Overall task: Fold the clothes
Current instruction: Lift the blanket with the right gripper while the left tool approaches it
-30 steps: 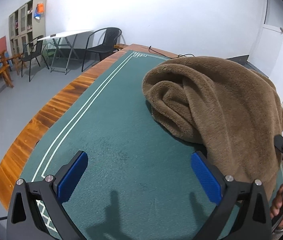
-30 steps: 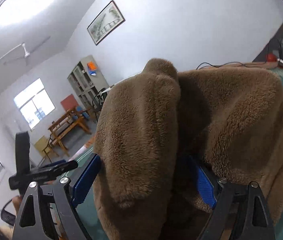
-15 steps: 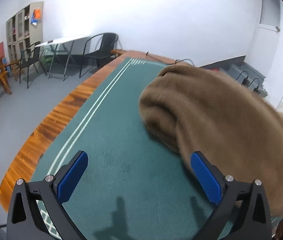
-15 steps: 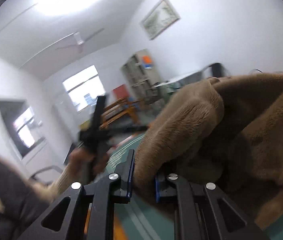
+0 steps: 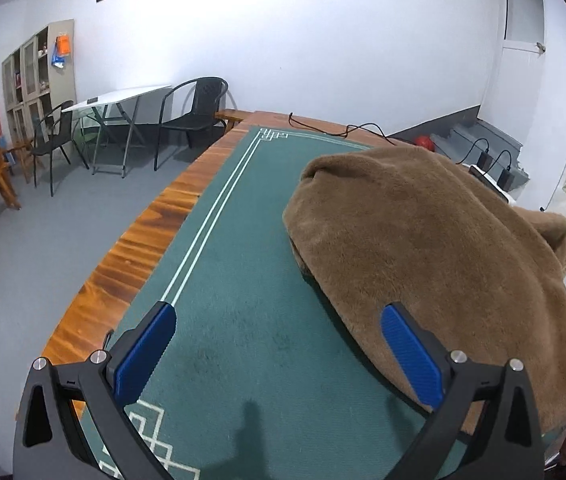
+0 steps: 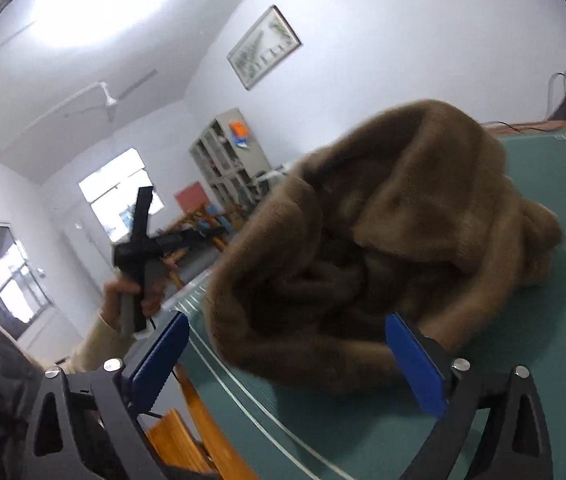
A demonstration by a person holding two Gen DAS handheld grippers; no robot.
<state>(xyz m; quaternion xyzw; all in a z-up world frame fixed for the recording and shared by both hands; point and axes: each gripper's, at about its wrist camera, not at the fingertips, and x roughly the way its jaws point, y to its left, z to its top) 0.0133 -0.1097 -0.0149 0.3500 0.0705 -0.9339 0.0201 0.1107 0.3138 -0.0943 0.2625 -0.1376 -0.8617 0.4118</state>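
Brown fleece garment (image 5: 435, 256) lies bunched in a heap on the green mat (image 5: 243, 280) covering the tabletop (image 5: 139, 240), toward the right and far part of the mat as the left wrist view shows it. Smooth outer side faces up in that view; the right wrist view shows the same garment (image 6: 395, 240) from its open side, with dark inner folds and a rolled rim slumped on the mat.

Left gripper (image 5: 279, 356): fingers spread wide, nothing between them but bare mat. Right blue pad (image 5: 411, 360) sits just beside the near edge of the garment; contact cannot be told.

Right gripper (image 6: 287, 360): fingers have just been opening and now stand wide apart. Near rim of the garment lies between them, but the pads do not press on it. Frame is motion-blurred.

The person's left hand (image 6: 131, 300), in a cream sleeve, holds the handle of the left gripper at the left of the right wrist view.

Background: black chairs (image 5: 191, 120) and a small white table (image 5: 119, 96) on the grey floor at far left, a cabinet (image 5: 39, 72) against the wall.
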